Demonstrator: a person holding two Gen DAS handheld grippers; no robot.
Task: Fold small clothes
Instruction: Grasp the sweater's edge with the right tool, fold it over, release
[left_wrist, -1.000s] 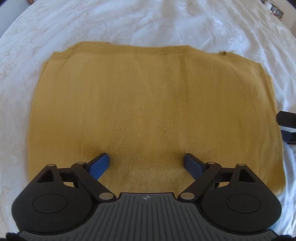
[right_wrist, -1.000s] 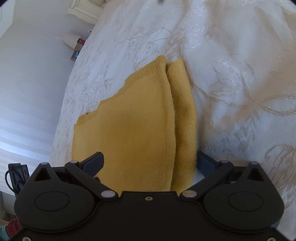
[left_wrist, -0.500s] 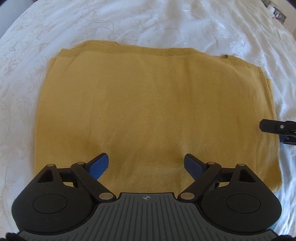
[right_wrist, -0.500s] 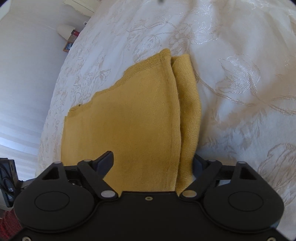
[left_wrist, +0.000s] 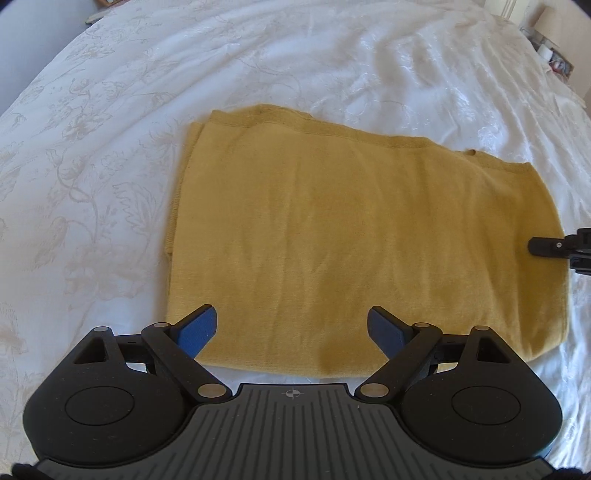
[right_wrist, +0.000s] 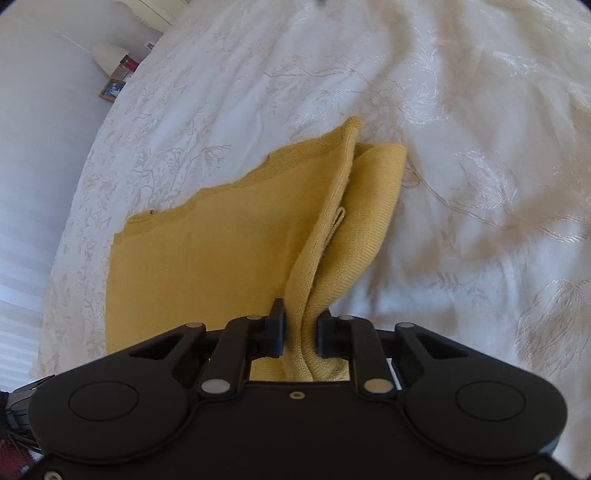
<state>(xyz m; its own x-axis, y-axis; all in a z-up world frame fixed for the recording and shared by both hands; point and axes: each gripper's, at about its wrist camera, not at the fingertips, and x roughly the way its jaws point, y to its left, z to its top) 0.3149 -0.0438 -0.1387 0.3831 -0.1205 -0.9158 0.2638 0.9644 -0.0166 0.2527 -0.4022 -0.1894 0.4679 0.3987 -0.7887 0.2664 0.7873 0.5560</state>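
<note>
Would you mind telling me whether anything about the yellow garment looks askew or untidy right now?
Mostly tidy: the yellow knit garment lies flat on the white bedspread. Only the side edge pinched by the right gripper looks uneven, its layers splayed apart rather than stacked. The left gripper is open and holds nothing.

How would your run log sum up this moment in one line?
right gripper: shut on yellow knit garment edge | left gripper: open above it | bedspread
</note>
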